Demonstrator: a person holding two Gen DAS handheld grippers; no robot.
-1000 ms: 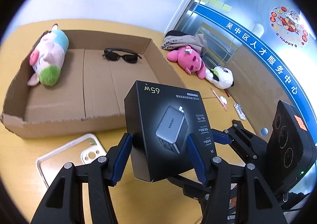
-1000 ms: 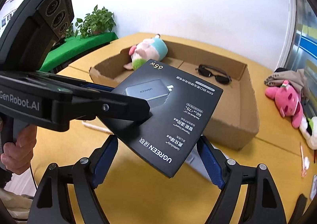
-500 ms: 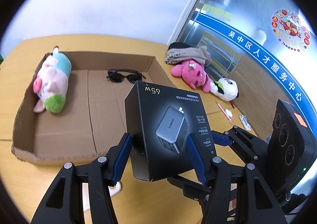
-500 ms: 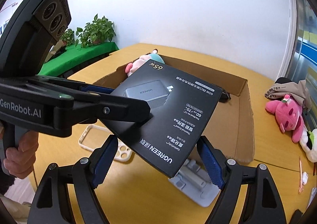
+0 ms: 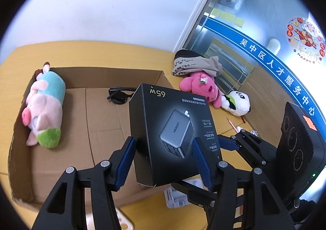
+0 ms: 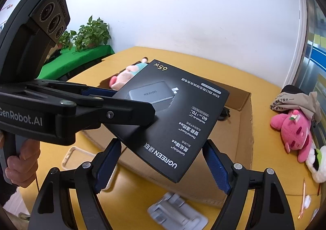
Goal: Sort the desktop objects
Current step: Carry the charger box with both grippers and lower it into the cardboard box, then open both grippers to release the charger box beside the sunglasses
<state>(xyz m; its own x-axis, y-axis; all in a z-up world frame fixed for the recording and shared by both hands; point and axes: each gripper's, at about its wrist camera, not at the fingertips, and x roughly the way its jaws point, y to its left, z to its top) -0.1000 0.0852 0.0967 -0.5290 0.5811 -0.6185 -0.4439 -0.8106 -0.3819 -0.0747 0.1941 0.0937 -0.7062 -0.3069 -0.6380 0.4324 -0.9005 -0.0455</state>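
Observation:
A black UGREEN charger box (image 5: 173,134) is held flat in the air between both grippers. My left gripper (image 5: 165,164) is shut on its two side edges. My right gripper (image 6: 163,166) is shut on its near corner (image 6: 171,120). The box hangs above the near wall of an open cardboard tray (image 5: 67,160), also seen in the right wrist view (image 6: 244,128). In the tray lie a pink pig plush (image 5: 44,107) and black sunglasses (image 5: 120,97), partly hidden by the box.
On the yellow table outside the tray lie a pink plush (image 5: 201,87), a panda plush (image 5: 236,103), a folded beige cloth (image 5: 195,65), a grey stand (image 6: 177,213), a phone case (image 6: 71,158) and a pen (image 6: 302,195).
Both grippers have carried the box up and forward toward the tray. The tray's near wall and the phone case have slid lower in both views.

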